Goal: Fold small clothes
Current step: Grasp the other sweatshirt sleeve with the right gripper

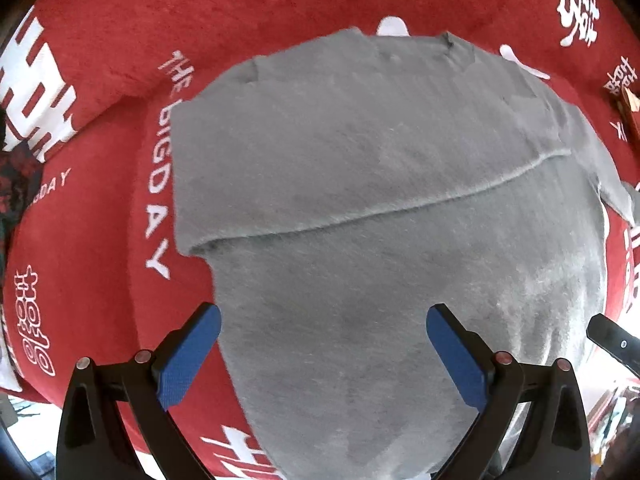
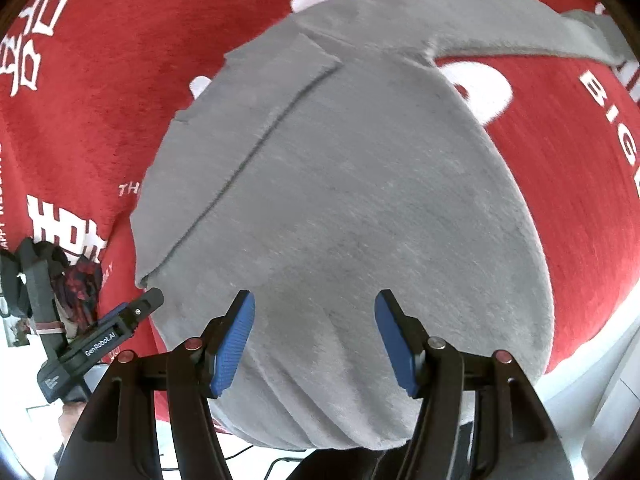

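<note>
I hold both grippers low over the near hem of the grey fleece garment (image 1: 360,200), which lies spread on a red blanket (image 1: 100,80) with white printed letters and characters. My left gripper (image 1: 324,356) has its blue pads well apart, with nothing between them; one pad is over the left border of the cloth, the other over its middle. My right gripper (image 2: 314,336) is also spread wide and empty, above the near part of the same garment.

I judge that the next step is to take the near hem and carry it away from me. One flap is already folded across the body, and its edge (image 1: 380,208) makes a long diagonal line. To do this well I would lower each gripper until one pad slides under the hem, pinch every layer there, and lift both sides together, so that the fold stays straight.

The fabric looks soft, thick and a little fuzzy, so it may slip and bulge. A sleeve (image 2: 520,36) reaches out to the far right and will need tucking. The near hem hangs over the blanket's front, where it puckers.
</note>
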Action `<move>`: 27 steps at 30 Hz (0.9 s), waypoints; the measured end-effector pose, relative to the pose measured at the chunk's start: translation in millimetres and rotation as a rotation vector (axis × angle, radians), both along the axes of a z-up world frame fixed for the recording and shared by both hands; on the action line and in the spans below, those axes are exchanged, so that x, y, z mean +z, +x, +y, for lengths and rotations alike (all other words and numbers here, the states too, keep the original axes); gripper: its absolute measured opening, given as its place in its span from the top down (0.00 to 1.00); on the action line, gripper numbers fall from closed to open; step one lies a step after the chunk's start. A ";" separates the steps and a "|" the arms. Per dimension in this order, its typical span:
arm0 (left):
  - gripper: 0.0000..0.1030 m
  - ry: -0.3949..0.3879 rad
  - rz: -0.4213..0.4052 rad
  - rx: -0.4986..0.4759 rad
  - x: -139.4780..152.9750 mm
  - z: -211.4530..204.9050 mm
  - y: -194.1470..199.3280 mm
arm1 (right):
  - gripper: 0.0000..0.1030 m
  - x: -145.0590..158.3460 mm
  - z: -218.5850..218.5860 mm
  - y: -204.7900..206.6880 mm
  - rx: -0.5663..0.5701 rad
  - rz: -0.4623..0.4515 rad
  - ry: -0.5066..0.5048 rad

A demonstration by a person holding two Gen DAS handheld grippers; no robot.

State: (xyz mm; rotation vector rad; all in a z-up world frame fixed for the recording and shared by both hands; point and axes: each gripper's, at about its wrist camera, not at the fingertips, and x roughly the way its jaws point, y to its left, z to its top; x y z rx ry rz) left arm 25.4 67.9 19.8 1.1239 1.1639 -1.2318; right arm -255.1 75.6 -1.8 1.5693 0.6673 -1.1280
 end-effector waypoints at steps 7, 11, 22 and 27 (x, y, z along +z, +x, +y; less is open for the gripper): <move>0.00 0.026 0.005 -0.008 -1.1 -10.9 -41.2 | 0.36 -8.5 -21.8 -38.1 -0.026 -0.031 0.029; 0.00 0.040 -0.005 0.003 -1.8 -24.3 -71.2 | 0.36 -11.4 -37.5 -71.7 -0.056 -0.051 0.036; 0.00 0.060 0.009 -0.060 -9.5 -70.4 -163.9 | 0.36 -22.0 -66.2 -212.9 -0.239 -0.021 0.035; 0.00 0.070 0.014 -0.074 -13.2 -85.2 -190.1 | 0.36 -30.1 -59.1 -284.8 -0.411 -0.035 0.020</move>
